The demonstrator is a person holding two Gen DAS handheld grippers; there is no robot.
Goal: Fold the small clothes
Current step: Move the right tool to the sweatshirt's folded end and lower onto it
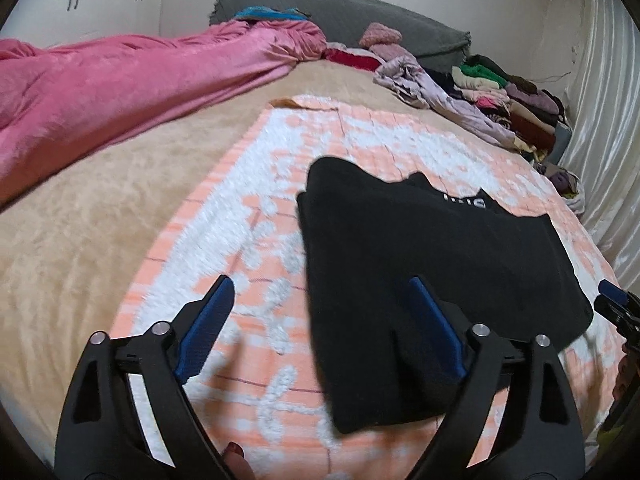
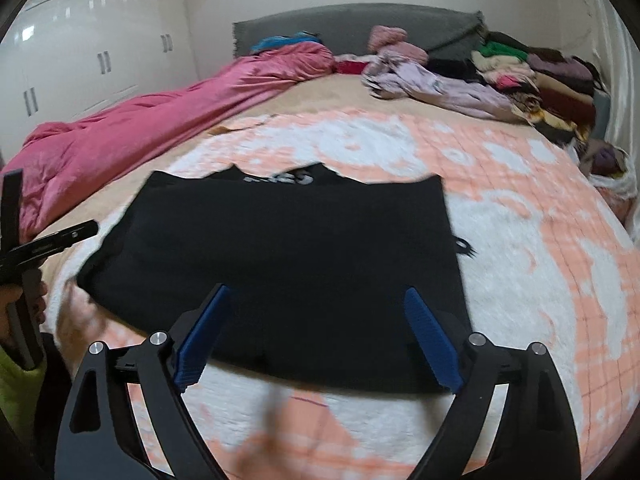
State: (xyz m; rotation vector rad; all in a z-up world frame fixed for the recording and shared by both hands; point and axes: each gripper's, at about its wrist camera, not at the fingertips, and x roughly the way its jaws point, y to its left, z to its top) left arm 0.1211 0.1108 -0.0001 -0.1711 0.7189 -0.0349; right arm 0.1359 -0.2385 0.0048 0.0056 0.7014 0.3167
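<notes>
- Both grippers, left gripper (image 1: 320,292) and right gripper (image 2: 316,300), gape wide, holding nothing.
- Black top (image 2: 280,248) lies flat; grab its 6 o'clock hem evenly, fold toward 12.

White wardrobe (image 2: 80,52), grey headboard (image 2: 352,24), beige bed (image 1: 80,216), curtain (image 1: 608,120).

The white print (image 2: 280,179) on the black garment (image 2: 280,248) is blurred and unreadable. The clothes pile (image 1: 516,100) at the bed's far corner blurs together. The right gripper (image 1: 618,304) is cut off by the left view's edge.
</notes>
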